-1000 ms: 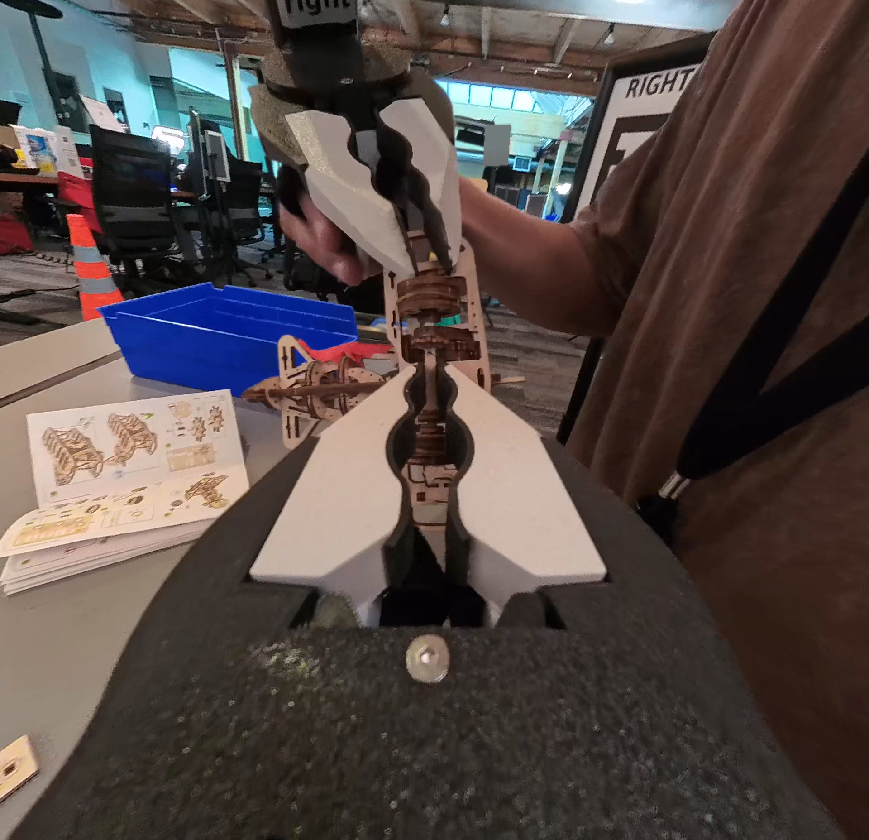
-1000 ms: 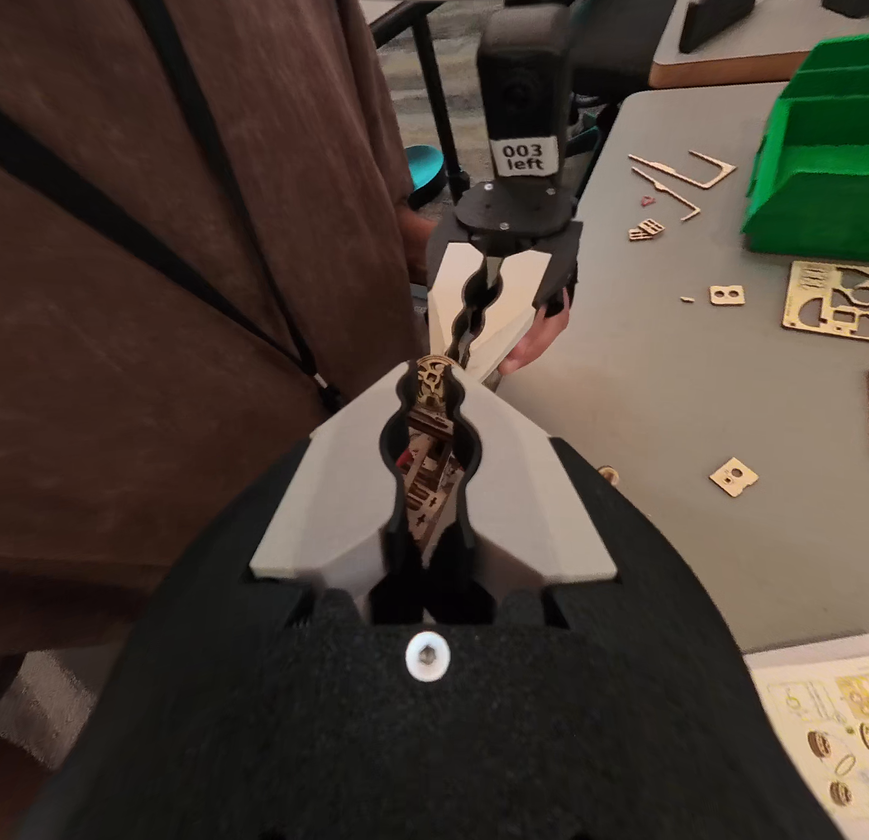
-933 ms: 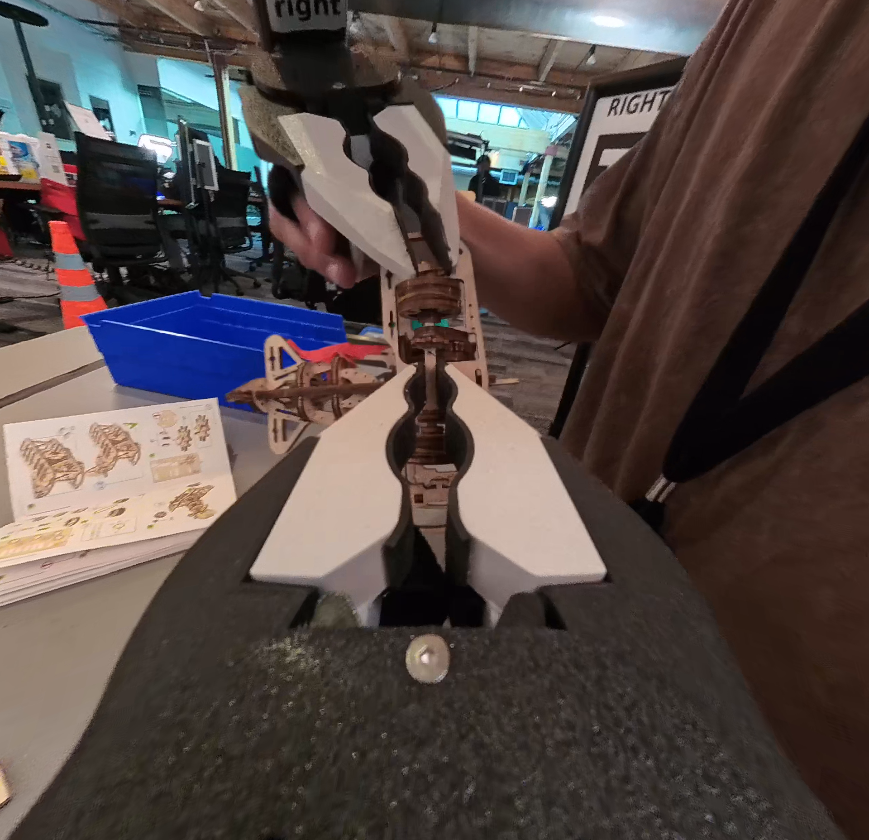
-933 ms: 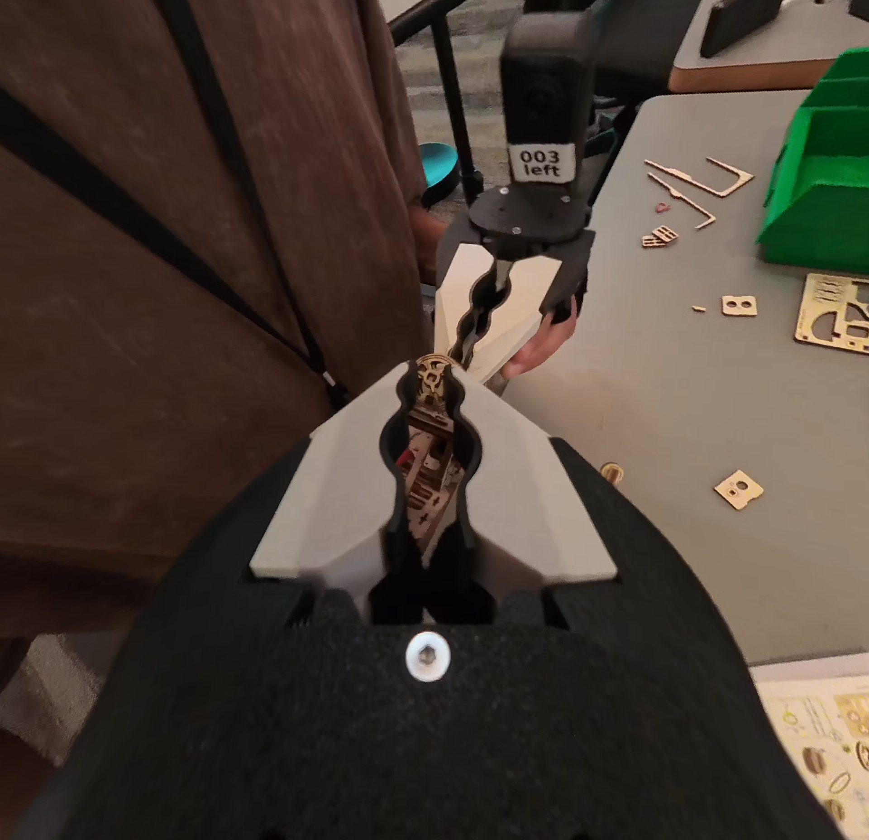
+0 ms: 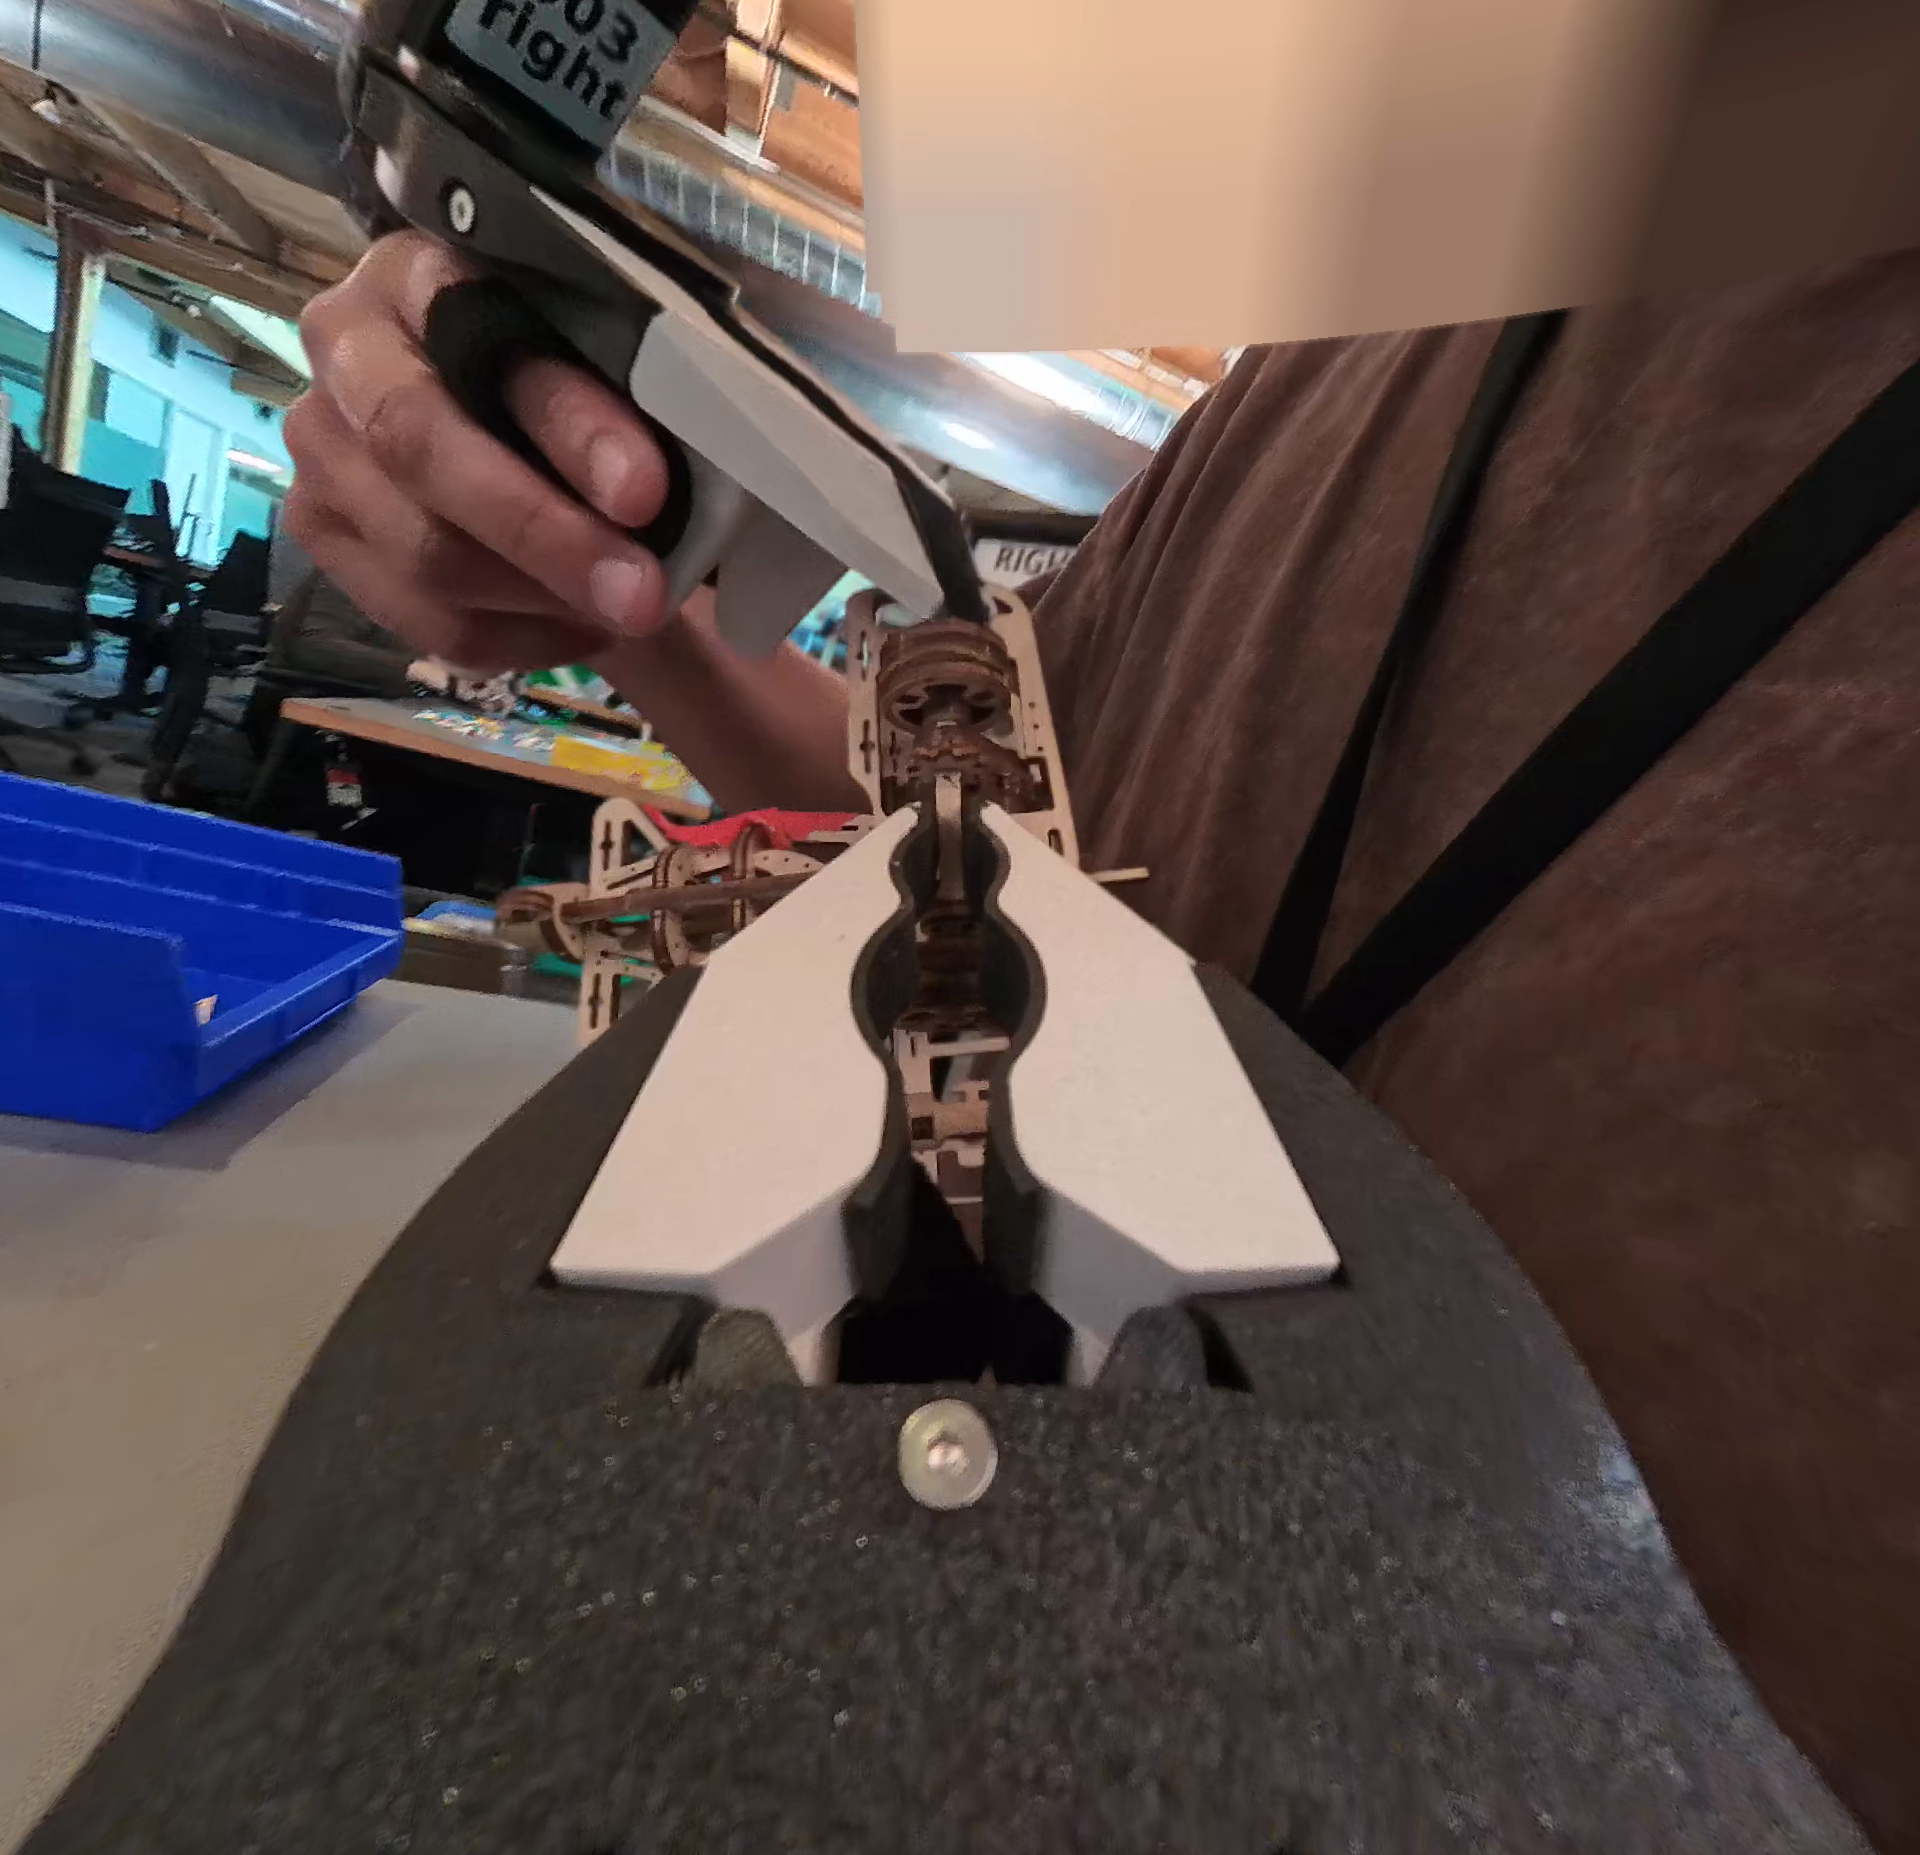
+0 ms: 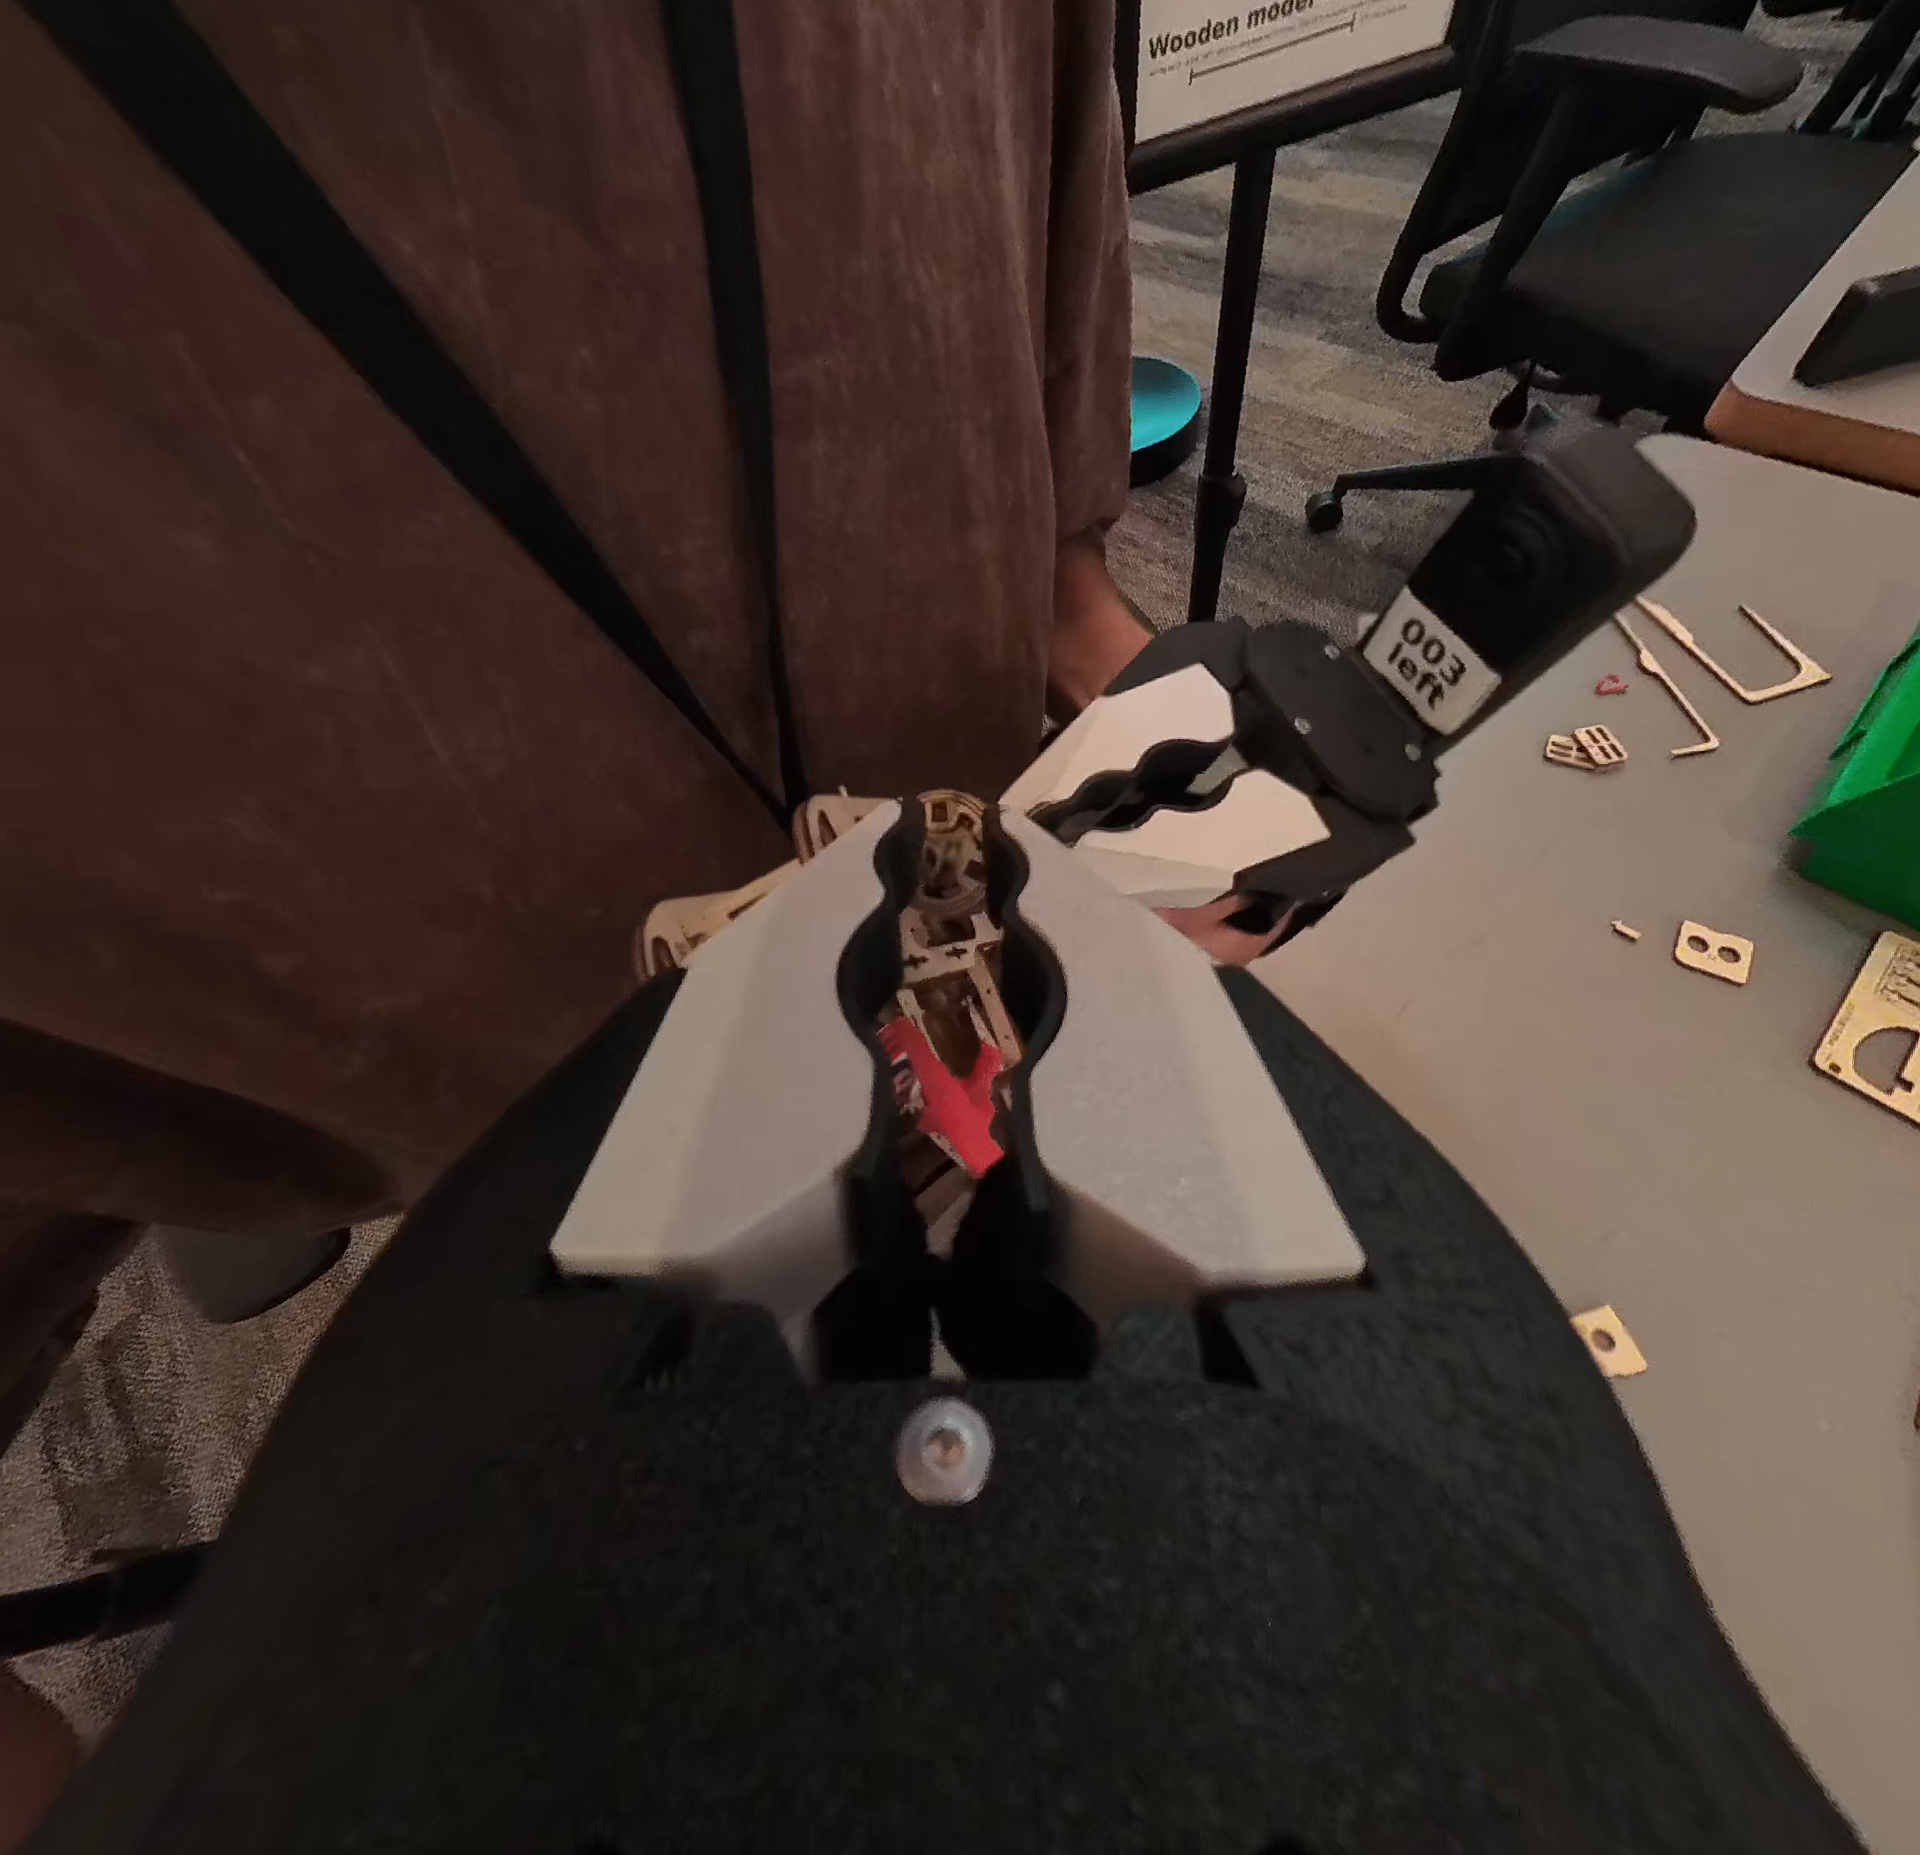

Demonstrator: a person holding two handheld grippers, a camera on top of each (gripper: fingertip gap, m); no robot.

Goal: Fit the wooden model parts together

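Both tongs grip the wooden model point(image 5: 951, 984): left tongs point(image 5: 948, 839) clamp its lower end, right tongs point(image 6: 948, 829) its top; long axis runs between them.

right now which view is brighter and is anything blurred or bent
Left wrist view is brighter, daylit behind the model, with a flat blurred patch laid over the top right. Right wrist view is dimmer, the shirt dark, the table edge curved by the wide lens, and the green bin soft at the frame edge.
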